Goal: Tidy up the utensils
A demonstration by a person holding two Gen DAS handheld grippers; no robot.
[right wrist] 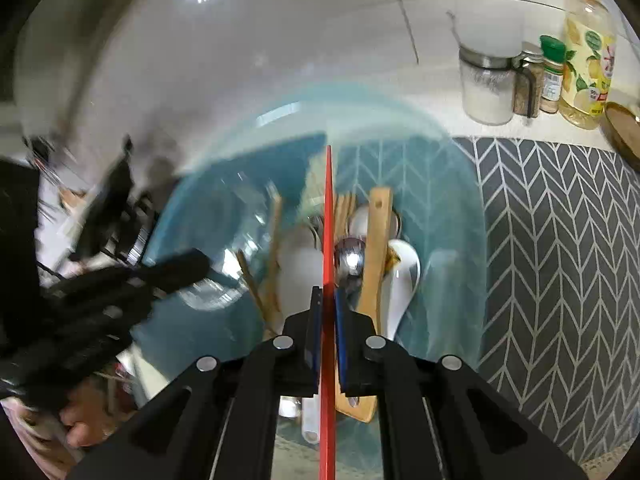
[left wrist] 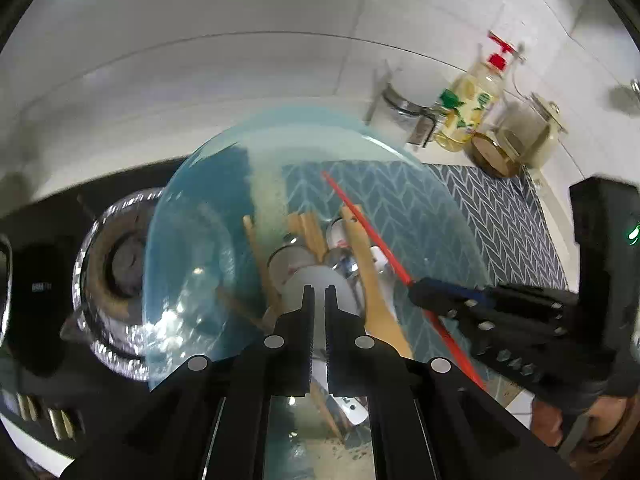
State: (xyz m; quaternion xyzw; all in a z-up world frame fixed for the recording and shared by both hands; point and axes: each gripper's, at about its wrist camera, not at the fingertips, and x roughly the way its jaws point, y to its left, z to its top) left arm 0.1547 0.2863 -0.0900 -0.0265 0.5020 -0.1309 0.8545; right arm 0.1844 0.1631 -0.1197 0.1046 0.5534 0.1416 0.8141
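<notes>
right fingers (right wrist: 327, 300) clamped on thin red chopstick (right wrist: 329, 216), long axis straight ahead over translucent blue glass bowl (right wrist: 452, 216) of wooden and white utensils. left fingers (left wrist: 319, 294) nearly together on nothing, farther off, at bowl's near rim.

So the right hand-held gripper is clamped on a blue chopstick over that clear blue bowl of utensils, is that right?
Not quite: the chopstick is red, not blue, as the right wrist view shows. The rest holds: the right hand-held gripper is clamped on it over the clear blue bowl of utensils.
</notes>
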